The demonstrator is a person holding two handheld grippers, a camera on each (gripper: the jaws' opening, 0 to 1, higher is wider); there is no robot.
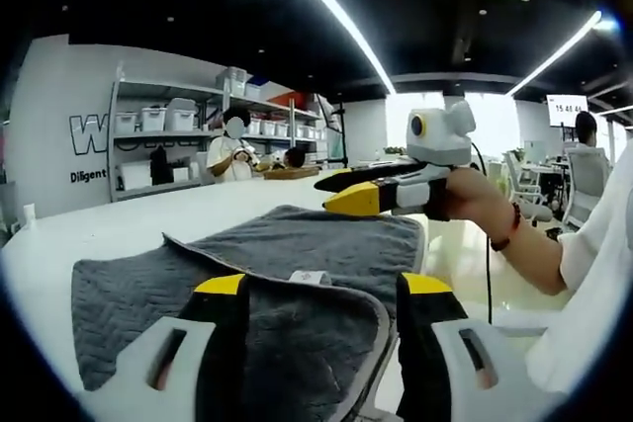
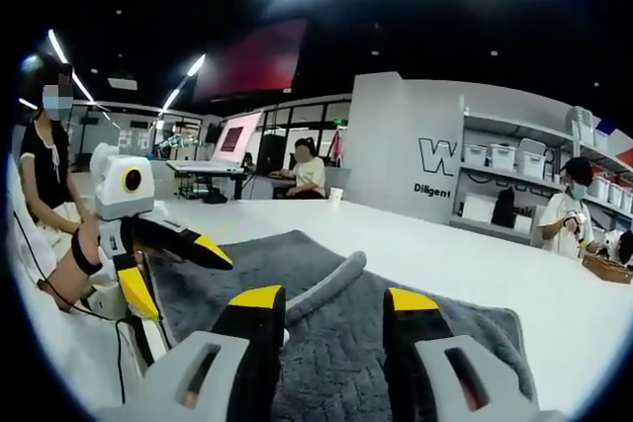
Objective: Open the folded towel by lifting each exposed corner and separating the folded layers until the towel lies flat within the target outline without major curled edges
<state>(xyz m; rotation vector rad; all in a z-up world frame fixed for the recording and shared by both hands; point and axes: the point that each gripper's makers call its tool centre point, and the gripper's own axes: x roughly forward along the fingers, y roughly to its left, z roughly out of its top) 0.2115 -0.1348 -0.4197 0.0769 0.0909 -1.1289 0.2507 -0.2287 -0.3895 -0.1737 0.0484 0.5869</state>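
Left gripper (image 1: pixel 321 294) jaws stood apart over near folded layer of grey quilted fabric towel with pale bound edge (image 1: pixel 287 274), gripping nothing. Towel lay folded on white table (image 1: pixel 119 224), top flap's rounded corner between jaws. Right gripper (image 2: pixel 324 305) jaws likewise parted, empty, over towel's raised curled edge. Judged: towel soft, limp, light, non-fragile; best pinched at bound corner of top flap, single layer only.

both views low, seemingly facing across towel (image 1: pixel 277 284)
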